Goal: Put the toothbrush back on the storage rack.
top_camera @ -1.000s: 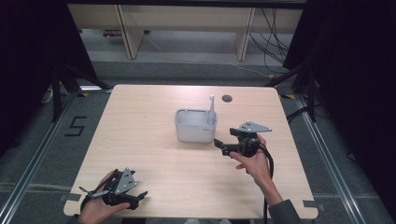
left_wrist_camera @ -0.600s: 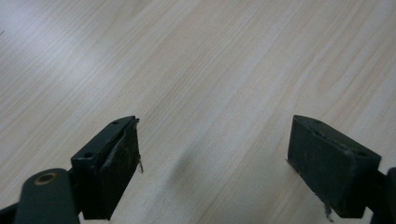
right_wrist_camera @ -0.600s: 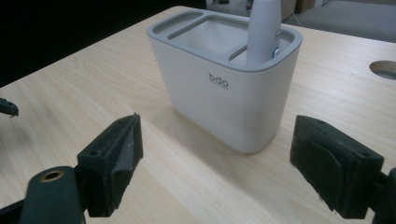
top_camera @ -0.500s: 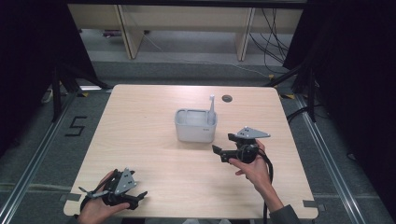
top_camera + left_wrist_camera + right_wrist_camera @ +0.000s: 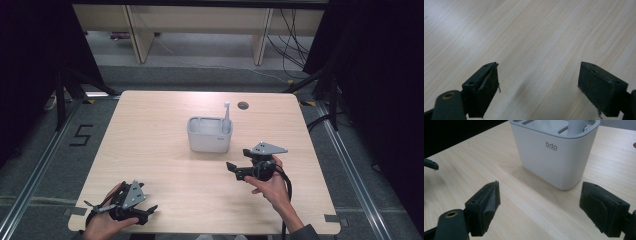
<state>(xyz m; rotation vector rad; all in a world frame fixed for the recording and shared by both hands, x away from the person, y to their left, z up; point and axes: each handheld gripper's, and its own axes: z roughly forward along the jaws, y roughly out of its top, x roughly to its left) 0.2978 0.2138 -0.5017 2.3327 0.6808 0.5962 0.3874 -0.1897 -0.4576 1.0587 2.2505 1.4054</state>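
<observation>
**Both grippers empty beside a white holder at mid-table**

While my right gripper [image 5: 231,167] hangs low over the wooden table [image 5: 150,130] with its jaws spread wide and nothing between them, the white holder [image 5: 209,135] stands just ahead of it near the middle of the tabletop, close but not touching. In the right gripper view the holder [image 5: 554,152] sits upright beyond the open jaws, offset toward the right one, its front wall marked "bdo" and its top divided by slots. A white toothbrush [image 5: 226,116] stands upright in the holder's right-hand compartment, head up, rising above the rim; its handle [image 5: 577,126] shows at the top of the right gripper view. My right hand [image 5: 270,182] grips the tool from below, the cable trailing back toward the table's near edge. My left gripper [image 5: 145,210] rests at the near left corner of the table, well apart from the holder, held in my left hand [image 5: 102,225]. Its jaws also stand wide apart, with only bare woodgrain [image 5: 536,50] between them. A small dark round grommet [image 5: 243,105] sits in the tabletop behind the holder, near the far edge
</observation>
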